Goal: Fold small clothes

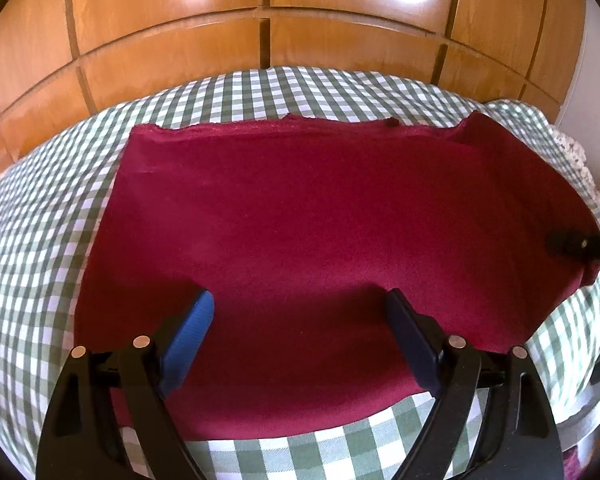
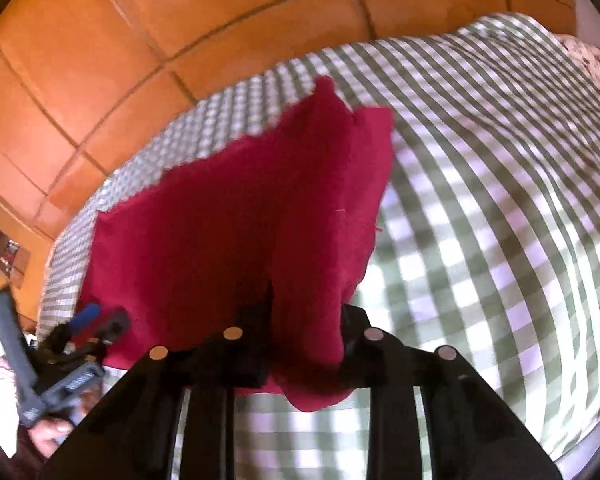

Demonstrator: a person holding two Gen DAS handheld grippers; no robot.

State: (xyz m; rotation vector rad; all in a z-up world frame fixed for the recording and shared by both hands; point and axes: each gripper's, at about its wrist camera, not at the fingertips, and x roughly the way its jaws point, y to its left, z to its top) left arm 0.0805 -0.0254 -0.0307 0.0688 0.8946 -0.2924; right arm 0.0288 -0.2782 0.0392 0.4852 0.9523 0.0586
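Note:
A dark red garment [image 1: 300, 220] lies spread flat on the green-and-white checked bedcover [image 1: 40, 240]. My left gripper [image 1: 300, 312] is open, its blue pads [image 1: 190, 336] just above the garment's near edge, holding nothing. My right gripper [image 2: 300, 320] is shut on the red garment [image 2: 240, 220] at its right edge, and the cloth rises and drapes over the fingers. The right gripper also shows at the right edge of the left wrist view [image 1: 580, 246]. The left gripper shows at the lower left of the right wrist view [image 2: 96, 320].
A wooden panelled wardrobe [image 1: 260, 12] stands behind the bed. A floral pillow [image 2: 592, 64] lies at the far right. The checked bedcover [image 2: 500, 200] stretches wide to the right of the garment.

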